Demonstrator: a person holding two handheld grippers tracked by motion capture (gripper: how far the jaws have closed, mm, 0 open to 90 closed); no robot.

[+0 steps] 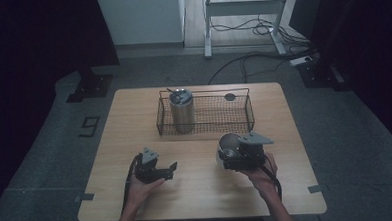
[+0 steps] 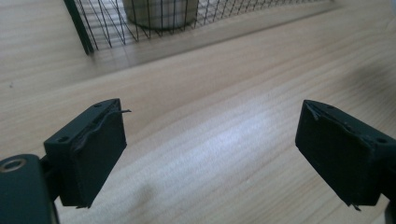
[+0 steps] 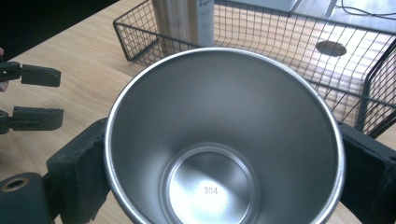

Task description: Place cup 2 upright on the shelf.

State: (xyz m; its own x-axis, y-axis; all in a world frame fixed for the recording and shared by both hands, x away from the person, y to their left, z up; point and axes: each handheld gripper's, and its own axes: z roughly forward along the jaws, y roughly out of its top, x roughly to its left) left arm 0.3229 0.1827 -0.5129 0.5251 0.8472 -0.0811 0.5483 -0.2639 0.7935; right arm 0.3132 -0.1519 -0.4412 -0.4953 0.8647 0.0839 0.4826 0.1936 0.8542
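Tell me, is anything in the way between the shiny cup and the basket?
Nothing visible blocks it. The right gripper holds the steel cup just in front of the wire basket, with bare table between. Inside the basket, a tall tumbler stands at the left end; the right part looks open.

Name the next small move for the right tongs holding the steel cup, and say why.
Probably carry the steel cup forward over the wire basket and lower it into the bare stretch beside the tumbler. The right tongs already clamp the cup just short of the basket's near wall; the left tongs stand open with nothing between them.
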